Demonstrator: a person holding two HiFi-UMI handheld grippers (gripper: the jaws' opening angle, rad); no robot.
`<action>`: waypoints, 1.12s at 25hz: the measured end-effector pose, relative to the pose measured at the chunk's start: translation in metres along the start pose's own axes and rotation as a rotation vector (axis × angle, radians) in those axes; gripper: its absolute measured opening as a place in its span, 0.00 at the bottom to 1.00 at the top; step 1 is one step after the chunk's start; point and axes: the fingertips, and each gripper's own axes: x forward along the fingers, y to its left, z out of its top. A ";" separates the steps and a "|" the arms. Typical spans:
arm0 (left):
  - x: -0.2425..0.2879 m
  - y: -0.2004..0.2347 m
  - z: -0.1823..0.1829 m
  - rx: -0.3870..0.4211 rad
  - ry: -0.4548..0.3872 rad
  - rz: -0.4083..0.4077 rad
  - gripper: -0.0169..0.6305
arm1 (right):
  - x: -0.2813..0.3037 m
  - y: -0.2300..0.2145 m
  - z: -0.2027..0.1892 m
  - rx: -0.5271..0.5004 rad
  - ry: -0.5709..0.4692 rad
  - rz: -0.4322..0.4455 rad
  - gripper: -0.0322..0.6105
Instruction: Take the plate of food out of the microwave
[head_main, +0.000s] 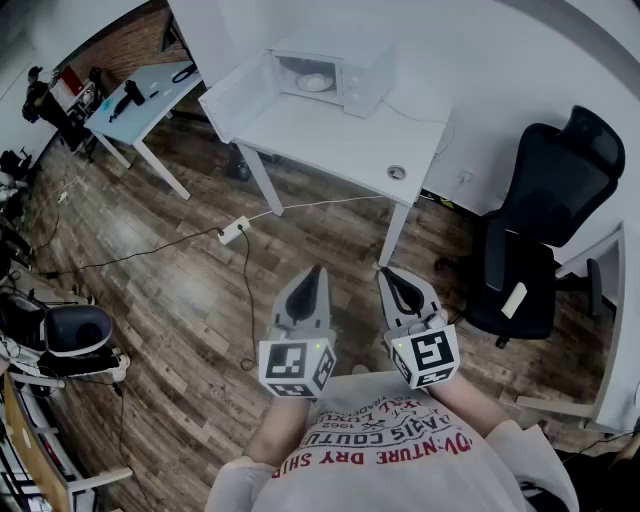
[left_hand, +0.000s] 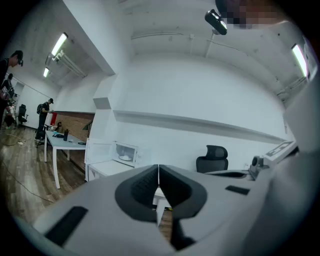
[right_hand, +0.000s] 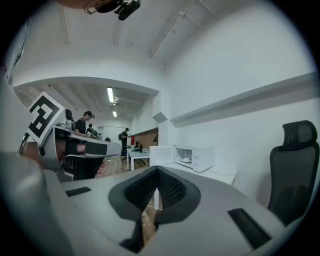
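Task not yet begun: plate (head_main: 314, 82) inside the open microwave (head_main: 345, 72) on the tabletop (head_main: 330, 140), left gripper (head_main: 317, 270) and right gripper (head_main: 386, 273) well apart from it, jaws clenched, empty

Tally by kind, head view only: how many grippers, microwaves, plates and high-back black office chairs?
Grippers: 2 (left, right)
Microwave: 1
Plate: 1
Chair: 1
Total: 5
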 end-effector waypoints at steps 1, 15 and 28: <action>0.001 0.000 0.000 0.002 0.000 0.000 0.04 | 0.000 -0.002 0.001 -0.002 -0.002 -0.002 0.07; 0.019 -0.009 -0.007 0.018 0.016 -0.001 0.04 | 0.004 -0.021 -0.002 0.026 -0.020 -0.005 0.07; 0.036 0.020 -0.021 -0.015 0.066 0.036 0.04 | 0.038 -0.020 -0.020 0.067 0.036 0.018 0.07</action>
